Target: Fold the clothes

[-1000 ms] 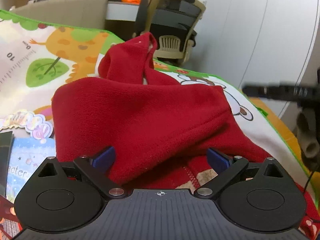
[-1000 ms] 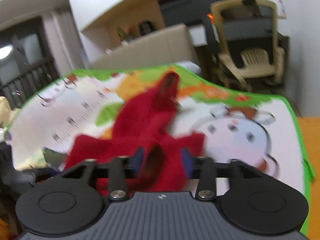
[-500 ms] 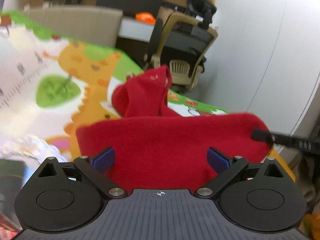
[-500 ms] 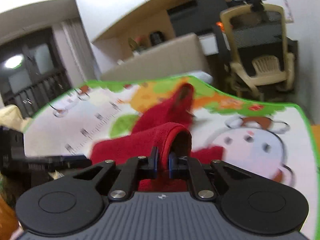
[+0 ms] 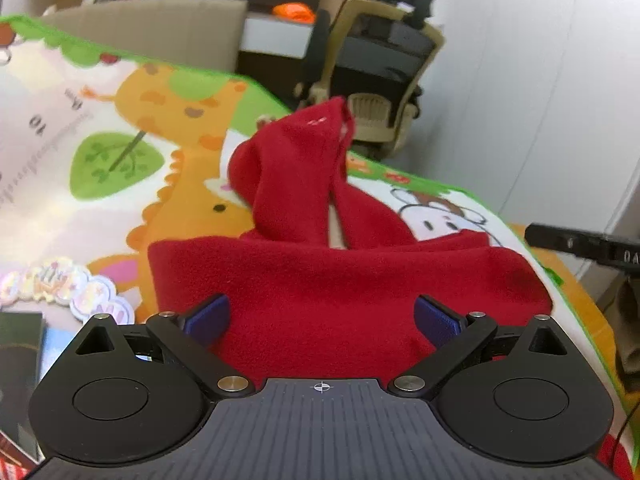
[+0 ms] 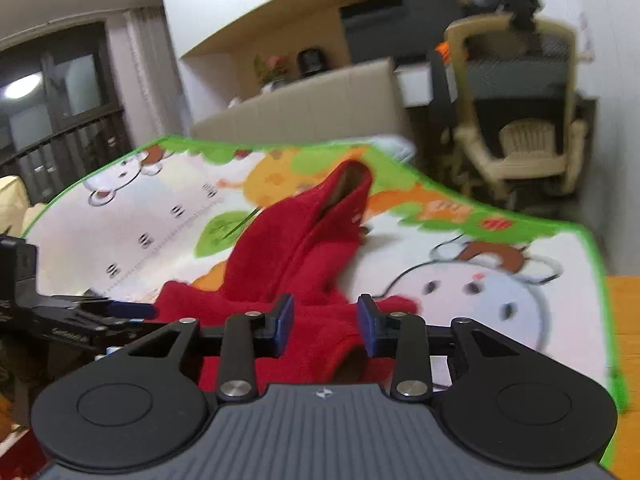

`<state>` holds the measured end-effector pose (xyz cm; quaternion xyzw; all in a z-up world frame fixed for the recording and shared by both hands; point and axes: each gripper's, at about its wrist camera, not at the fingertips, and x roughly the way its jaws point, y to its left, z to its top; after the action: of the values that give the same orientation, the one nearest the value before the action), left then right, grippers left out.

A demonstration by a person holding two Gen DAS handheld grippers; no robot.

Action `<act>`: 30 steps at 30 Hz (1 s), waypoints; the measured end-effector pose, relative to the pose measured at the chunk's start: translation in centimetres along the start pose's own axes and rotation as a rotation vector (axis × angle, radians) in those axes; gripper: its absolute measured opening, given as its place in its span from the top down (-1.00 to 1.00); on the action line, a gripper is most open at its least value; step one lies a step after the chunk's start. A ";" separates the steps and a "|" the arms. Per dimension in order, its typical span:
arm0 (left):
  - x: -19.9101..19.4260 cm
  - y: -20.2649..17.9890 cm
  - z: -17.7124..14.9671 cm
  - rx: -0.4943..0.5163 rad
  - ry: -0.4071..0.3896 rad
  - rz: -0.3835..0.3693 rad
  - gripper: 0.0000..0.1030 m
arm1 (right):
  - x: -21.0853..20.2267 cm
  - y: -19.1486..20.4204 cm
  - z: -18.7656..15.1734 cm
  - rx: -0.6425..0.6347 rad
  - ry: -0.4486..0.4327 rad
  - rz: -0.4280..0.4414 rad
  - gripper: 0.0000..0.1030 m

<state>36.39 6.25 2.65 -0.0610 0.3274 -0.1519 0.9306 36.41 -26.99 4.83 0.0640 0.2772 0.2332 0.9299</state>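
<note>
Blue-padded fingers of the left tool [image 5: 320,316] stand wide apart low in the left wrist view, with nothing between them but the red fleece garment [image 5: 340,288] lying beyond and under them. The right tool [image 6: 325,328] is partly open in the lower middle of its own view; a rolled edge of the fleece lies in the gap, but neither pad visibly presses on it, so I judge it free of a grip.

That garment sits on a cartoon play mat [image 5: 120,152], its near part doubled over into a thick band across mid-frame, and a hood or sleeve [image 5: 296,168] standing up crumpled behind. My reading is that one fold lies in place while the upper part is loose. A next move would need a firm pinch on an edge of that raised part and a flat lay-down, with the doubled band kept from slipping.

Outward, the mat shows a giraffe [image 5: 180,120] at upper left and a cow [image 6: 472,292] at right in the right wrist view. Behind are a beige office chair [image 5: 380,80] and a pale sofa back [image 5: 160,28] in the upper frame.
</note>
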 end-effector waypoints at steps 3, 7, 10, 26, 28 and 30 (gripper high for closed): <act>1.1 -0.5 -0.8 0.068 0.017 0.054 -0.97 | 2.1 0.1 -0.1 -0.010 0.065 0.005 0.33; -0.2 -1.8 -1.3 0.103 0.006 0.111 -0.97 | 1.5 0.5 -0.6 -0.026 0.061 -0.011 0.32; -3.0 -1.7 -2.1 0.064 0.009 0.089 -0.97 | 0.2 1.2 -1.4 -0.080 0.062 -0.018 0.00; -20.3 -1.2 -14.0 0.213 0.152 0.173 -0.97 | -17.5 7.3 -11.2 -0.331 0.187 0.001 -0.39; -21.7 -1.0 -15.2 0.222 0.167 0.144 -0.97 | -19.2 8.5 -12.5 -0.363 0.218 0.010 -0.40; -22.9 -1.0 -16.5 0.249 0.184 0.105 -0.98 | -20.7 9.3 -13.6 -0.384 0.237 0.028 -0.50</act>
<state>8.86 12.49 3.57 0.0863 0.3926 -0.1474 0.9037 10.07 -28.66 5.79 -0.1384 0.3341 0.3003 0.8826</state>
